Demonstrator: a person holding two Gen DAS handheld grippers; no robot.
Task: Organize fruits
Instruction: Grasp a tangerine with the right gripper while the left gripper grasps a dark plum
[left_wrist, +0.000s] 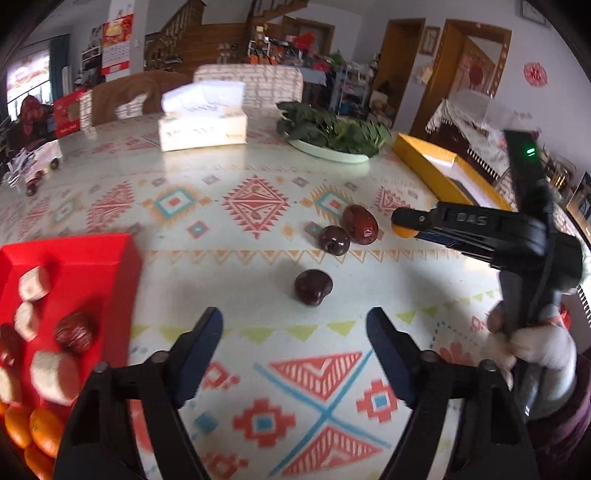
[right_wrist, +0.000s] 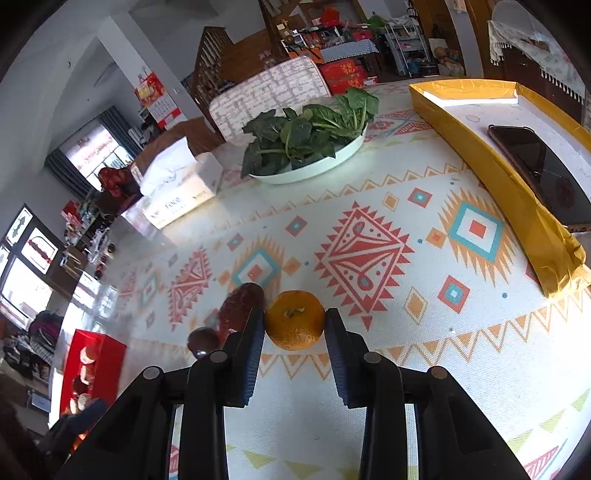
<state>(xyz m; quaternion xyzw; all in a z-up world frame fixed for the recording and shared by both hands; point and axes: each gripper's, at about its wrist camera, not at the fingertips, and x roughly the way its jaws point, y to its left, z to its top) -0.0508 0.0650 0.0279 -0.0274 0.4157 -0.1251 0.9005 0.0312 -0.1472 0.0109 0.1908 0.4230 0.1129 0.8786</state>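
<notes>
My left gripper (left_wrist: 294, 325) is open and empty just above the patterned tablecloth. A dark cherry (left_wrist: 313, 287) lies just ahead of it. A second cherry (left_wrist: 333, 239) and a red date (left_wrist: 360, 224) lie further on. A red tray (left_wrist: 74, 258) at my left holds banana pieces, a date and small oranges. My right gripper (right_wrist: 294, 325) is shut on a small orange (right_wrist: 294, 319); it also shows in the left wrist view (left_wrist: 400, 225), right of the date. The date (right_wrist: 242, 306) and a cherry (right_wrist: 202, 341) sit left of its fingers.
A white plate of leafy greens (right_wrist: 310, 140) stands at the back. A tissue box (left_wrist: 202, 129) is behind the middle. A gold-edged box (right_wrist: 517, 206) holding a phone (right_wrist: 546, 173) lies at the right. Chairs stand behind the table.
</notes>
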